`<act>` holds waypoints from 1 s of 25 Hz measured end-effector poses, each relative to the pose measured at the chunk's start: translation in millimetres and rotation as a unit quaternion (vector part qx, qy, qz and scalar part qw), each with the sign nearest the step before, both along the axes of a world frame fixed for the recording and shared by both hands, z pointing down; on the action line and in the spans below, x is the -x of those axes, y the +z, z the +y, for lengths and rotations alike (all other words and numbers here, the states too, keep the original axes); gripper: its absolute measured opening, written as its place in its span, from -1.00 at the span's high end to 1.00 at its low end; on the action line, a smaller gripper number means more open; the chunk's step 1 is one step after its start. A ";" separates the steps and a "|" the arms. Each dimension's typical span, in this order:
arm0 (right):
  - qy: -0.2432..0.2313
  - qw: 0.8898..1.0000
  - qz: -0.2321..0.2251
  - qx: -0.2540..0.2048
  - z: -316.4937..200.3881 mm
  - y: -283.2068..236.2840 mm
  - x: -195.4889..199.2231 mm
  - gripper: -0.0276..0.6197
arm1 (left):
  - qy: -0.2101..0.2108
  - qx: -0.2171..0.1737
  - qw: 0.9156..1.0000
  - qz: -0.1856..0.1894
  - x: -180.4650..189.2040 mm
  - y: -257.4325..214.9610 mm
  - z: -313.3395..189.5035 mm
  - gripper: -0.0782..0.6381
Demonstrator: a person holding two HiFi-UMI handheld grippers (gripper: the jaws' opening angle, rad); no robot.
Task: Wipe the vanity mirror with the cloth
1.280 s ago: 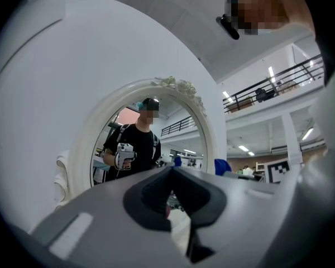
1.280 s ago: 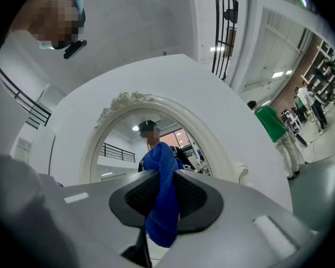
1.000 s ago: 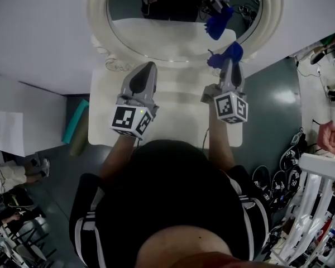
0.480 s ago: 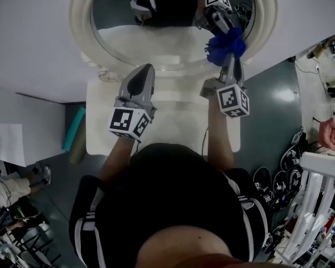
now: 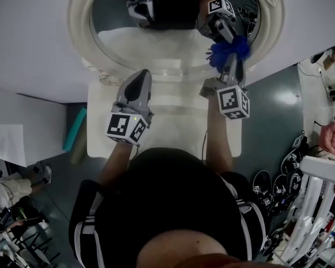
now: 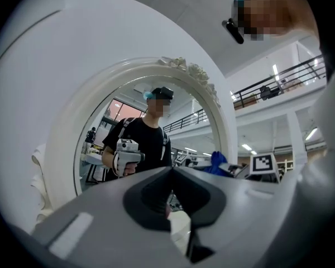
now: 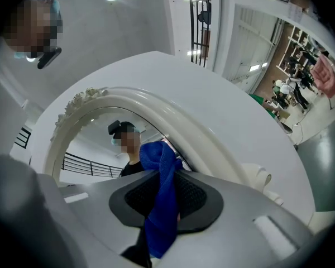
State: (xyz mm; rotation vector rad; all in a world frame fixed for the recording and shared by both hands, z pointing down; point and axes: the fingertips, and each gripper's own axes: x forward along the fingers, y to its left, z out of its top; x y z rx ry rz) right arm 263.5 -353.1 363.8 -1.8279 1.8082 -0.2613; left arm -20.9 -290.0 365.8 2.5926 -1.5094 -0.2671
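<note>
The oval vanity mirror (image 5: 80,35) in its ornate white frame stands at the back of a white vanity table (image 5: 173,113). My right gripper (image 5: 232,57) is shut on a blue cloth (image 5: 229,48), and the cloth lies against the lower right of the glass, touching its own reflection. In the right gripper view the blue cloth (image 7: 159,197) hangs between the jaws in front of the mirror frame (image 7: 156,110). My left gripper (image 5: 138,77) is shut and empty, hovering over the table just short of the frame's lower edge. The left gripper view faces the mirror (image 6: 61,133).
A white wall (image 5: 28,43) backs the mirror. Left of the table a teal roll (image 5: 73,128) lies on the dark floor. On the right are shoes (image 5: 267,183), a white rack (image 5: 318,200) and another person's hand (image 5: 334,138).
My right gripper has lifted the blue cloth from the frame's lower edge up onto the glass at the lower right. The left gripper has stayed almost still.
</note>
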 end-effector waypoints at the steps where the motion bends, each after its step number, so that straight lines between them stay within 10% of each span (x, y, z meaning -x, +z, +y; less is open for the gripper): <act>1: 0.001 1.000 -0.002 -0.002 0.4 -2.1 0.6 0.69 | 0.000 0.000 1.000 0.001 1.1 0.4 0.5 0.75; 25: -0.018 0.991 0.102 -0.082 7.8 -147.1 36.0 0.69 | -0.015 -0.021 0.999 0.022 38.4 -23.9 31.4 0.75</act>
